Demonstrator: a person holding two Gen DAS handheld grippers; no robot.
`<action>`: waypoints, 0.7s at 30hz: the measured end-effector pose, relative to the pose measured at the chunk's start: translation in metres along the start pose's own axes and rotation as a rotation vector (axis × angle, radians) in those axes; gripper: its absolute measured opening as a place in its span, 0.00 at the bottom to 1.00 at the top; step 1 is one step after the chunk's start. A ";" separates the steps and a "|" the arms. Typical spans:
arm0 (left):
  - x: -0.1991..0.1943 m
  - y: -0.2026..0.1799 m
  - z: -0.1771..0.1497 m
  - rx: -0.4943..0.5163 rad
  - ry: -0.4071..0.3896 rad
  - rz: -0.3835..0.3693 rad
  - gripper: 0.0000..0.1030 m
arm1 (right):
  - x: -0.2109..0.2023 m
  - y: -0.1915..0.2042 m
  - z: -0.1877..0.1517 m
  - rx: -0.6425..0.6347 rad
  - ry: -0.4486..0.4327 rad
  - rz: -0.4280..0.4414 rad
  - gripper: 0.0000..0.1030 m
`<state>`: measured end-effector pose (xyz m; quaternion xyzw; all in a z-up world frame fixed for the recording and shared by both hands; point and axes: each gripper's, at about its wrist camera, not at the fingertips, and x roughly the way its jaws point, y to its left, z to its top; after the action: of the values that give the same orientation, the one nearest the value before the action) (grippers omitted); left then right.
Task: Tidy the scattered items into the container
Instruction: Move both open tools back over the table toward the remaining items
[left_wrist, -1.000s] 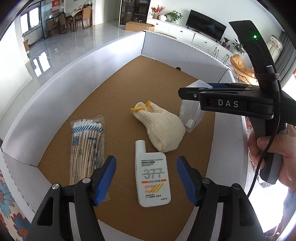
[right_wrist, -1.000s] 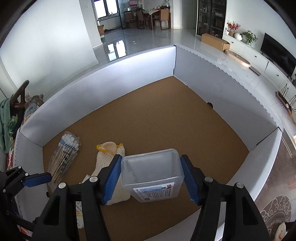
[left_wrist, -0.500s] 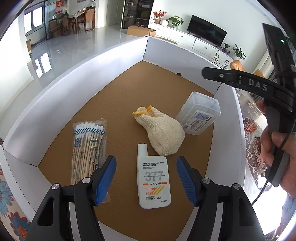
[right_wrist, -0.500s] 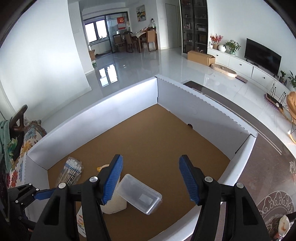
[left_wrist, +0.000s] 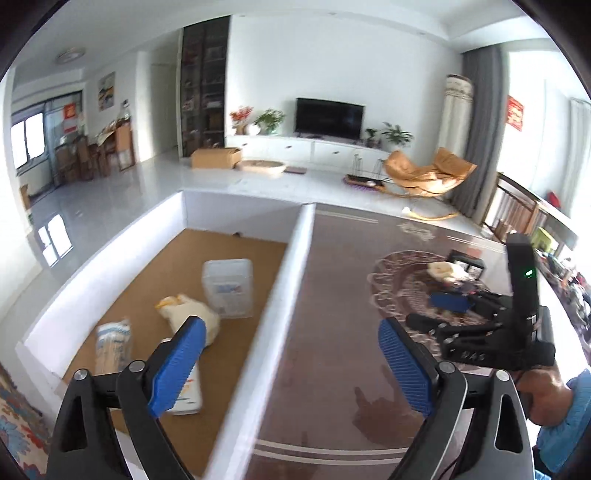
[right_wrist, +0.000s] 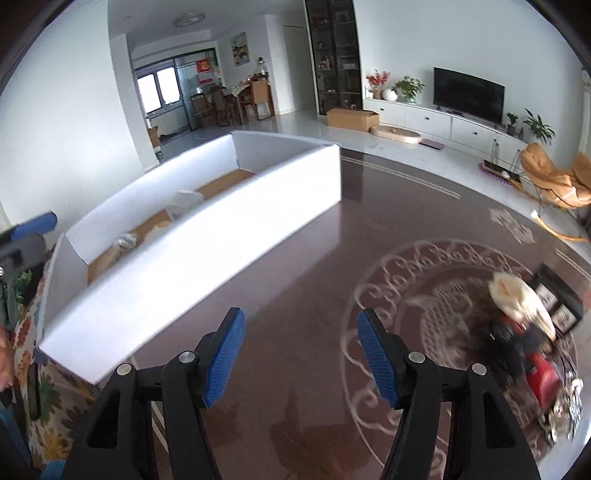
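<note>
My left claw (left_wrist: 290, 363) is opening, nothing between the pads. Right claw (right_wrist: 298, 358) spread, empty, over the dark table (right_wrist: 295, 258). White container (left_wrist: 291, 280) at 10 o'clock holds the clear box (left_wrist: 229, 288), glove (left_wrist: 188, 317), swabs (left_wrist: 112, 341). Remaining clutter (right_wrist: 524, 332) sits at 3 o'clock, blurred.

Left gripper (left_wrist: 291, 363) fingers opening, empty, above container (left_wrist: 295, 258) wall; clear box (left_wrist: 228, 288), glove (left_wrist: 188, 317) inside.
</note>
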<state>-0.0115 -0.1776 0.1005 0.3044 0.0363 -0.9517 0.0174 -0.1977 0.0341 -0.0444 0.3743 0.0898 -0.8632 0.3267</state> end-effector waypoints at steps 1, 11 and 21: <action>0.002 -0.023 -0.002 0.038 0.000 -0.047 0.94 | -0.010 -0.015 -0.017 0.009 0.007 -0.036 0.62; 0.140 -0.163 -0.052 0.121 0.196 -0.262 0.94 | -0.085 -0.135 -0.120 0.195 0.062 -0.310 0.63; 0.177 -0.184 -0.066 0.150 0.255 -0.229 0.94 | -0.082 -0.149 -0.147 0.324 0.065 -0.319 0.63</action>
<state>-0.1275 0.0087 -0.0450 0.4167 0.0016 -0.9013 -0.1185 -0.1643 0.2486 -0.1034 0.4306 0.0186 -0.8945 0.1188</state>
